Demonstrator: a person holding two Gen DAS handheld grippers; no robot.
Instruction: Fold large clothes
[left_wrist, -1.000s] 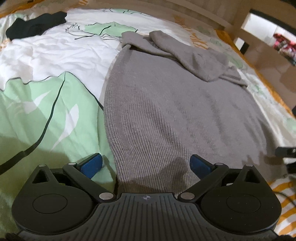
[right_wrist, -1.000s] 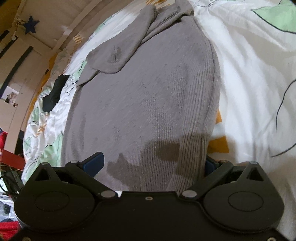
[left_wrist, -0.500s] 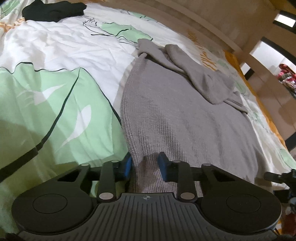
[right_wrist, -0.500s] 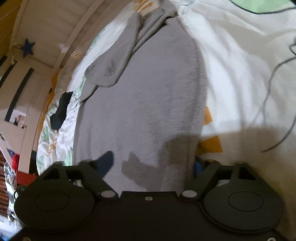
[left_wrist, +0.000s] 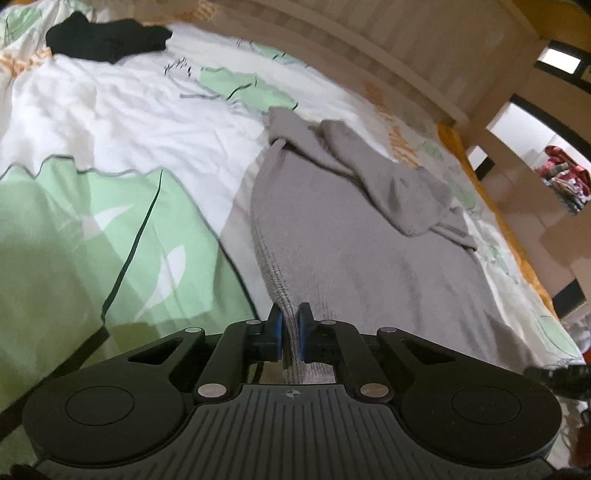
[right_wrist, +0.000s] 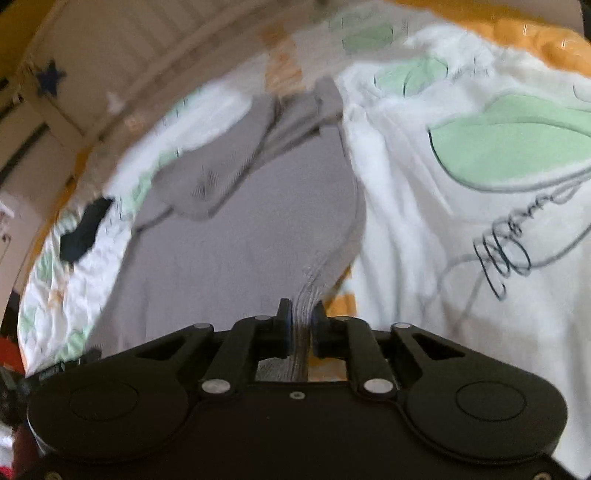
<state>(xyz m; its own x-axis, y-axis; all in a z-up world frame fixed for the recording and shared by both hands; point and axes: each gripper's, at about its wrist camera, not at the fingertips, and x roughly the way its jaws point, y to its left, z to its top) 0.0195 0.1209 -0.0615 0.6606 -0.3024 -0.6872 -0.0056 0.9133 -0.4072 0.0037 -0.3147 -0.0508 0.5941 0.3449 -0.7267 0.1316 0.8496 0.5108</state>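
Between both grippers' closing jaws: grey sweater (left_wrist: 369, 236) hem (bunched).

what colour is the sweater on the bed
Grey ribbed knit sweater, clearest in the left wrist view.

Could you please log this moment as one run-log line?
stage: grasp hem | left gripper: shut on sweater | right gripper: closing on sweater | surface: bed

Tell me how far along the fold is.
Done: both sleeves lie folded across the grey sweater. In hand: the left tool is shut on one hem corner; the right tool is closing with the other corner between its pads. Left: carrying the hem up toward the collar end.
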